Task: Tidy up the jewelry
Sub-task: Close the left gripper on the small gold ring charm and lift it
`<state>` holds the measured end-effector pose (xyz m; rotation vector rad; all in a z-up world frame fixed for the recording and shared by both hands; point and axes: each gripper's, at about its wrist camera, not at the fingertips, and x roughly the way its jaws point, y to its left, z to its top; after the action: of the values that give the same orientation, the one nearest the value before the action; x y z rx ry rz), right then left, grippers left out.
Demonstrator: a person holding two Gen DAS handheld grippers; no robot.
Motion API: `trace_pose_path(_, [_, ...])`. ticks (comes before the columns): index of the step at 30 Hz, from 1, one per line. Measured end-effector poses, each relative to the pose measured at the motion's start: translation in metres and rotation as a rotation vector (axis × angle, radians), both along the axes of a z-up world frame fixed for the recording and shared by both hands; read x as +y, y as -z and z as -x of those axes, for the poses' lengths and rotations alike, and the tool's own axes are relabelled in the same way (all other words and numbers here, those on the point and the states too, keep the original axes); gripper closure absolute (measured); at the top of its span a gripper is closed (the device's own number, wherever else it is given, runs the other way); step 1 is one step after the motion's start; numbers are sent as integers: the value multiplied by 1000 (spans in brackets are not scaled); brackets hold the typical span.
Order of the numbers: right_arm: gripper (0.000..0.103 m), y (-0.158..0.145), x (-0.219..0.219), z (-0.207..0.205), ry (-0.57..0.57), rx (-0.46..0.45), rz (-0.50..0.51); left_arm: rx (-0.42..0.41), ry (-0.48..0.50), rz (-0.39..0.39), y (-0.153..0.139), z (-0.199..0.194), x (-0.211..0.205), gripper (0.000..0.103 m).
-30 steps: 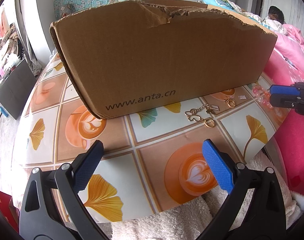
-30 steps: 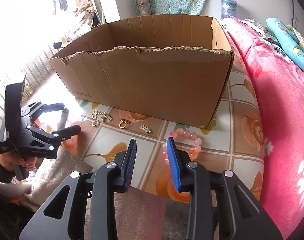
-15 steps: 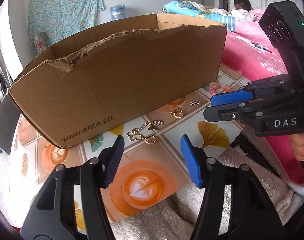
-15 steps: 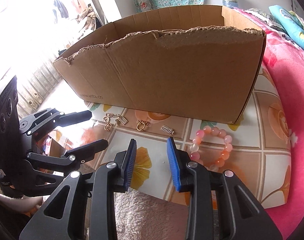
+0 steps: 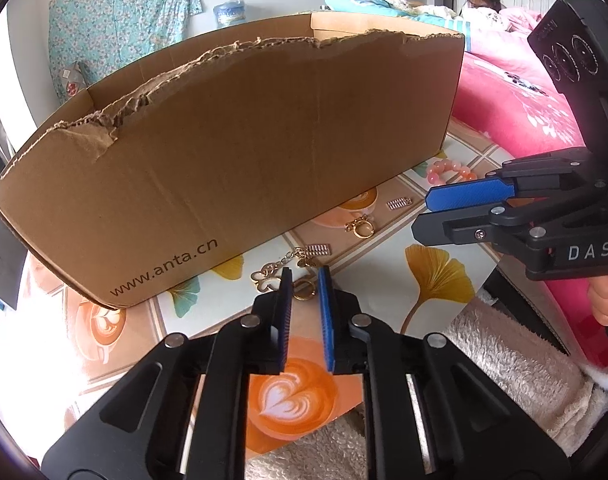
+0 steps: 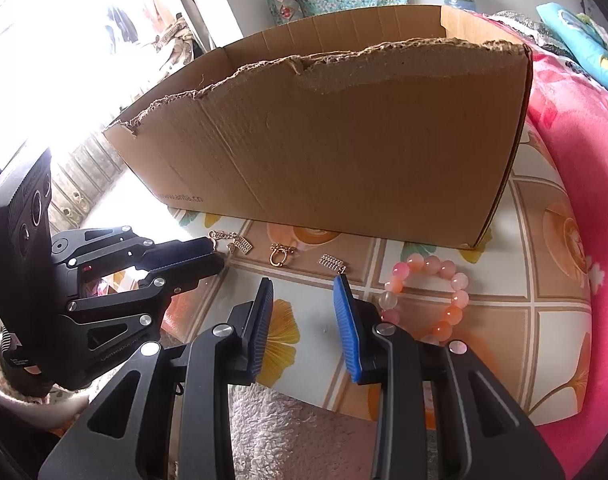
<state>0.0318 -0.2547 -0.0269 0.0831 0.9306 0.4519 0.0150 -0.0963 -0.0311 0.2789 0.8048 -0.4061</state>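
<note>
Jewelry lies on the patterned table in front of a cardboard box (image 5: 232,160): a gold chain with charms (image 5: 288,266), a gold ring (image 5: 362,229), a small silver comb charm (image 5: 398,203) and a pink bead bracelet (image 6: 428,296). My left gripper (image 5: 304,276) hovers just over the gold chain with its jaws narrowed to a small gap, holding nothing. It also shows in the right wrist view (image 6: 208,258). My right gripper (image 6: 302,288) is open and empty, near the ring (image 6: 279,257) and comb charm (image 6: 333,263).
The box (image 6: 344,144) stands open-topped with a torn front edge, close behind the jewelry. A pink quilt (image 6: 592,184) borders the table on the right. A fluffy towel (image 5: 512,364) lies below the table's front edge.
My left gripper has swung right toward the gold chain and its jaws have closed from wide open to a narrow gap. My right gripper has moved nearer and opened a little wider.
</note>
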Motion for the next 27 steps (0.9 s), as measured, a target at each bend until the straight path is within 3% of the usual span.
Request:
trace_pose_path(2, [72,0,-1,-1,1,-2,-3,-9,4,-11,0,1,-1,94])
trace_pose_path(4, [72,0,-3,-2,1,-4,-6,-15,7,-19,0,1,-4,102])
trace_pose_path(14, [72,-4,6,-2,-27,-12,-13,-7,6,12,-7,5,4,102])
trace_pose_path(19, [72,-2,10,-3,-41,-9,-14,-10,10,-6,-7,6,3,90])
trace_pose_path(27, [72,-1,15,-5,-50,-9,-15,29,8,11,-2,-2,8,89])
